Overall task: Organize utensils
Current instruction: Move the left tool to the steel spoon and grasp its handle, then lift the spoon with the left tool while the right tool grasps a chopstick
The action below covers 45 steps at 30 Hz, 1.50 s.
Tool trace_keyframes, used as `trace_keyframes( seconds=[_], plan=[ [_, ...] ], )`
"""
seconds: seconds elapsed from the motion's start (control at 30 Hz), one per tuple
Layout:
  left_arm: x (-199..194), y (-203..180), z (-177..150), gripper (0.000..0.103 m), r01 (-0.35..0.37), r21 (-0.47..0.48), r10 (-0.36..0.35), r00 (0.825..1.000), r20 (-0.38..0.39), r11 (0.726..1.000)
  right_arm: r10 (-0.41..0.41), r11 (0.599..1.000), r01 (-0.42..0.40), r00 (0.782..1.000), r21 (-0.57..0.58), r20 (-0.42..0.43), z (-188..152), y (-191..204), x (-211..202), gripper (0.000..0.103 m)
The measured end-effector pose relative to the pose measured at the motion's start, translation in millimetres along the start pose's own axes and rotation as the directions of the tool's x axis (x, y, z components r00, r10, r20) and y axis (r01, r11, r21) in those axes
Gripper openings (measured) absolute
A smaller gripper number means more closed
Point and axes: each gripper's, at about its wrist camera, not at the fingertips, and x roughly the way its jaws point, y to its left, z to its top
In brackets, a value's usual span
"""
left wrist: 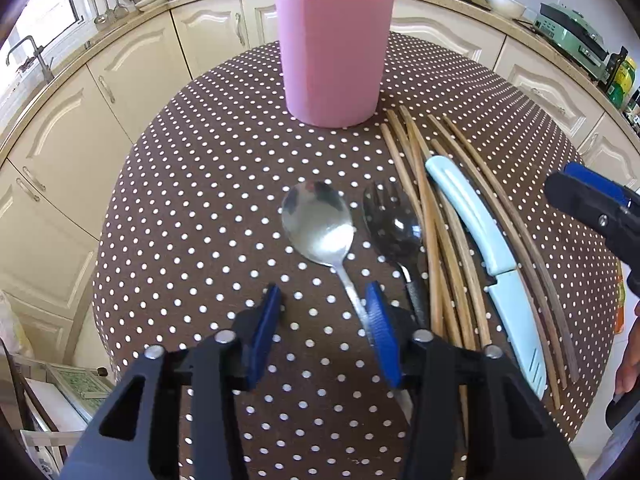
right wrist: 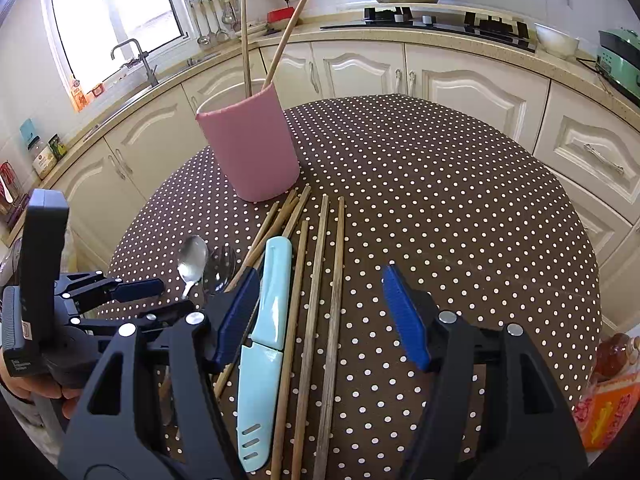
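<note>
A pink holder (left wrist: 332,60) (right wrist: 250,144) with two chopsticks standing in it is at the far side of the dotted brown table (left wrist: 192,208). In front of it lie a steel spoon (left wrist: 318,220), a black fork (left wrist: 392,224), several loose wooden chopsticks (left wrist: 436,240) (right wrist: 316,300) and a light blue sheathed knife (left wrist: 476,232) (right wrist: 266,320). My left gripper (left wrist: 322,300) is open low over the spoon's handle, which runs just inside its right finger. My right gripper (right wrist: 320,284) is open above the knife and chopsticks, holding nothing.
Cream kitchen cabinets and a counter with a sink and a hob curve around the table. An orange packet (right wrist: 608,412) and a bottle sit off the table's right edge. A person's hand (left wrist: 628,372) shows at the right.
</note>
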Motion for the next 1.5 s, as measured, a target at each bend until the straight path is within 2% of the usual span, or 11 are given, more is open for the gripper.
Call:
trace_keyframes(
  seconds=[0.17,0.3,0.63,1.0,1.1,1.17,1.33,1.5],
  plan=[
    [0.2,19.2,-3.4,0.012,-0.004,-0.021,0.005,1.0,0.018,1.0,0.0,1.0,0.0,1.0,-0.009,-0.014,1.7,0.6,2.9,0.064],
    [1.2,33.3,-4.8,0.005,0.023,-0.056,-0.021,0.999,0.036,0.998,-0.006,1.0,0.005,0.999,-0.023,-0.037,2.3,1.7,4.7,0.064],
    [-6.5,64.6,-5.2,0.003,0.074,-0.147,-0.061,0.994,0.095,0.986,0.001,1.0,-0.002,0.992,-0.009,-0.129,4.6,-11.1,12.1,0.064],
    [-29.1,88.1,-3.1,0.003,0.166,-0.183,-0.131,0.973,0.19,0.969,0.008,1.0,-0.008,0.972,0.002,-0.236,11.9,-15.8,19.9,0.064],
    [-33.2,89.4,-3.0,0.003,0.214,-0.187,-0.175,0.963,0.205,0.959,-0.009,1.0,0.003,0.96,-0.022,-0.281,12.3,-12.1,29.7,0.05],
    [-34.4,88.9,-3.0,0.003,0.238,-0.184,-0.198,0.957,0.214,0.954,-0.008,0.999,-0.002,0.951,-0.033,-0.311,12.6,-10.2,37.1,0.038],
    [-36.1,81.3,-4.6,0.003,0.276,-0.172,-0.235,0.945,0.226,0.946,-0.06,0.996,0.033,0.93,-0.081,-0.362,19.5,-3.9,53.2,0.033],
    [-38.2,72.5,-3.9,0.003,0.3,-0.149,-0.257,0.933,0.25,0.942,-0.123,0.986,0.066,0.907,-0.152,-0.403,24.8,5.9,69.1,0.024]
  ],
)
